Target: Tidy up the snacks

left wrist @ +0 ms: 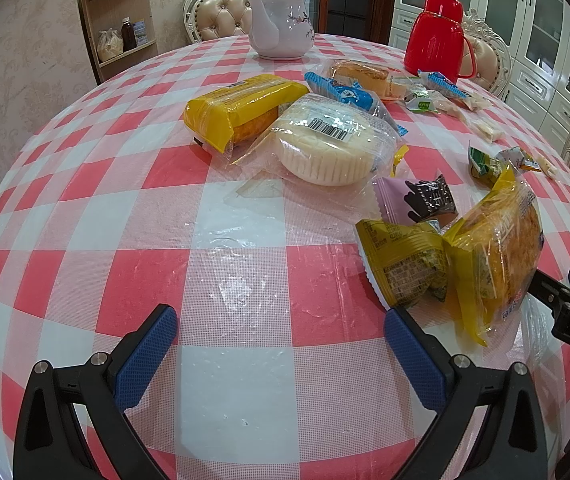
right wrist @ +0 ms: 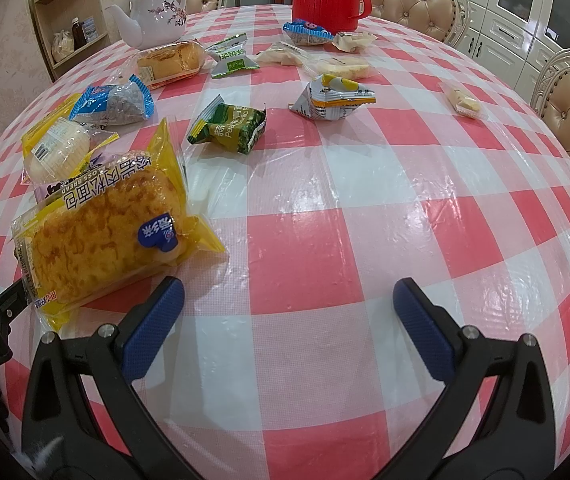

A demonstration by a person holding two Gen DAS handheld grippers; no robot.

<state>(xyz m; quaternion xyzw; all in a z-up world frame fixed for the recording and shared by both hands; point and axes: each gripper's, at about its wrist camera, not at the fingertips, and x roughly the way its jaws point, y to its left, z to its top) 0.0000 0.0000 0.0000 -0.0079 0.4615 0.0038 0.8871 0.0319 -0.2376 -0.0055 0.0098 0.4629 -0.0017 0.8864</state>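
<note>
With both the left gripper (left wrist: 281,348) and right gripper (right wrist: 289,320) released and empty, we risk crushing the soft bread (right wrist: 101,232) just left of the right gripper if we squeeze hard.

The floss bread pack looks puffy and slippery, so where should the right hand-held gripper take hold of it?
Probably the flat yellow sealed edge of the floss bread pack, coming from its right side. That seam lies thin near the tablecloth, facing the open right hand-held gripper, while the bread bulges too wide and would crush.
</note>
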